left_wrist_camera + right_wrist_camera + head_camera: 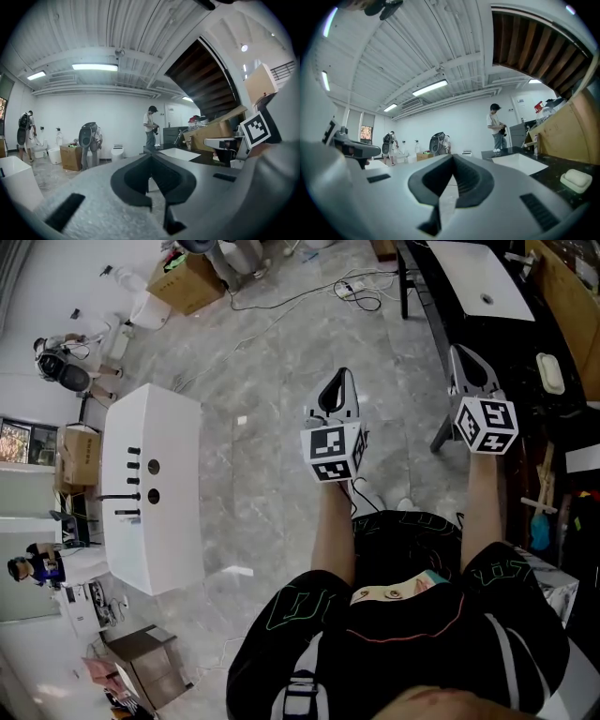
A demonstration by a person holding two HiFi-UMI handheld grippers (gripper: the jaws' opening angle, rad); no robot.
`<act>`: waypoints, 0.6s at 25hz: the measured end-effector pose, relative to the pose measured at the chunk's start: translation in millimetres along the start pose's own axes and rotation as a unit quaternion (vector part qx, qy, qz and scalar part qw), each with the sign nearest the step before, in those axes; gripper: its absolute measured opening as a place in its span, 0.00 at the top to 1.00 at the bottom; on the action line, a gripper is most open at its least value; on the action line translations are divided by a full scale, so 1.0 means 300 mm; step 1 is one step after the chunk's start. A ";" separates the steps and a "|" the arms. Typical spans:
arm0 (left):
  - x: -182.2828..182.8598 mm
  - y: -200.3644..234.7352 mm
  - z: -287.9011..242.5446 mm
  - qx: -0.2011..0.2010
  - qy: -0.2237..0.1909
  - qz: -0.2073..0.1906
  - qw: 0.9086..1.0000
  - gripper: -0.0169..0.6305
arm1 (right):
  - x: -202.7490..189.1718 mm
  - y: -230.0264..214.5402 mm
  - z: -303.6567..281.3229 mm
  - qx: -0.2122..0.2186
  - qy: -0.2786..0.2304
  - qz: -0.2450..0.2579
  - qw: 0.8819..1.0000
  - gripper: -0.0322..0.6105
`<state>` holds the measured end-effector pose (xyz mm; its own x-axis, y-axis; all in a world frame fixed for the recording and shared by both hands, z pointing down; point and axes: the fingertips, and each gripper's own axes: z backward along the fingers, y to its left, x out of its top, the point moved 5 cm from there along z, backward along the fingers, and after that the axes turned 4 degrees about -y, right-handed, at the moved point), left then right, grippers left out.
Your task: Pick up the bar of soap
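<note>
Here, the bar of soap is a pale, round-cornered block in a shallow dish of the same colour. It lies on the dark, glossy worktop along the person's right side, with a light wooden board leaning behind it. Further along the same worktop sits a white rectangular basin with a small round drain. The right claw is clenched with nothing in it, and its ribbed dark pads meet at the tip. In the head view it hangs above the worktop's near edge, to the left of the soap and apart from it. The left claw is also clenched and empty, held out over the floor, which is grey, marble-veined and shiny. Each claw carries a cube with square markers. On the floor to the left stands a white, smooth, round-cornered fixture with black fittings. Beyond it are a cardboard box and loose cables. The room is white-walled with a ribbed ceiling and strip lights, and a person stands at the far end of the worktop.
</note>
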<state>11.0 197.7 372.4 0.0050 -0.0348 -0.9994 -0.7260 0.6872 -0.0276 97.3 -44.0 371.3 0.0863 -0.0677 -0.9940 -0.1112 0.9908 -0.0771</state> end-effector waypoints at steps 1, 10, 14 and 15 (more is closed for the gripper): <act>-0.007 -0.005 -0.009 -0.003 0.002 0.000 1.000 0.96 | -0.002 -0.019 -0.002 -0.006 -0.001 -0.003 1.000 0.94; -0.014 0.013 -0.170 -0.029 0.005 0.017 0.999 0.96 | -0.003 -0.088 -0.068 -0.029 -0.001 -0.001 1.000 0.94; -0.018 -0.014 -0.248 -0.054 0.007 0.015 0.998 0.96 | -0.005 -0.141 -0.093 -0.051 -0.001 -0.005 0.999 0.94; -0.023 -0.014 -0.265 -0.060 0.009 0.014 0.998 0.96 | -0.011 -0.148 -0.103 -0.054 0.000 -0.008 0.999 0.94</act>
<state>-40.5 137.4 381.0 -0.0278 -0.0304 -0.9991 -0.8029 0.5960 0.0042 71.4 -91.4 375.4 0.0892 -0.0824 -0.9926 -0.2154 0.9714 -0.1000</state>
